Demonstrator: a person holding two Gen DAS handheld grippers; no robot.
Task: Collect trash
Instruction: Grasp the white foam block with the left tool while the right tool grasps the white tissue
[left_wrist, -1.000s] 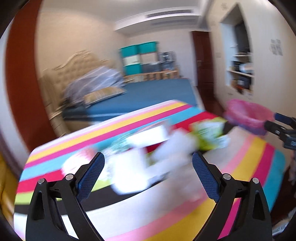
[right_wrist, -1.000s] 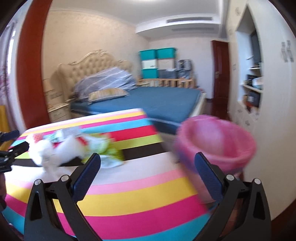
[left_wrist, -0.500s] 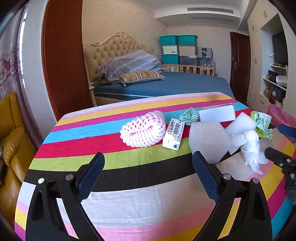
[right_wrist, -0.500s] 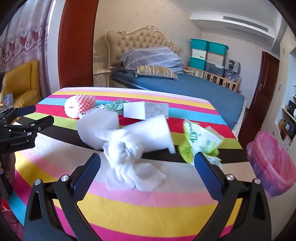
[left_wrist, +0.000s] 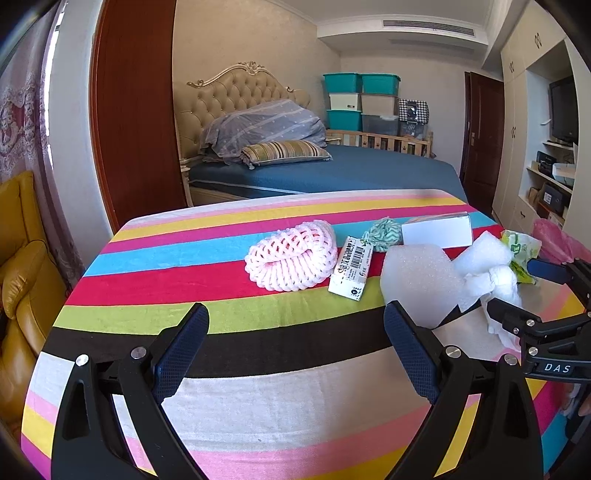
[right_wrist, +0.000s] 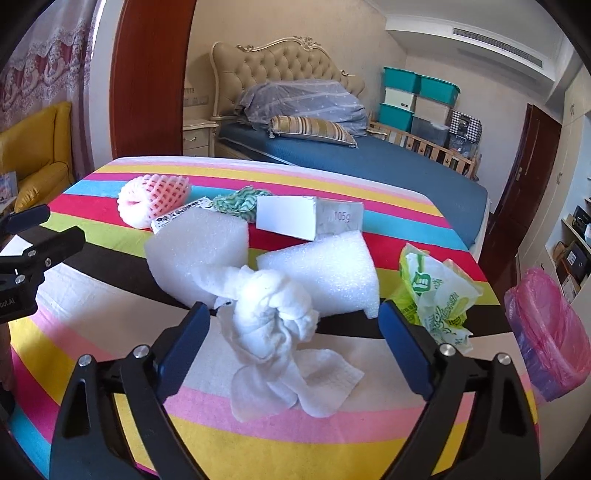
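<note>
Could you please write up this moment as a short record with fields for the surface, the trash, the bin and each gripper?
surface: striped cloth over a table
trash: pink foam net, barcode box, white box, foam sheet, knotted tissue, green wrapper
bin: pink-lined bin, beyond the table's right edge
left gripper: open, empty, aimed at bare cloth
right gripper: open, jaws just closing, either side of the knotted tissue, pads not touching it
</note>
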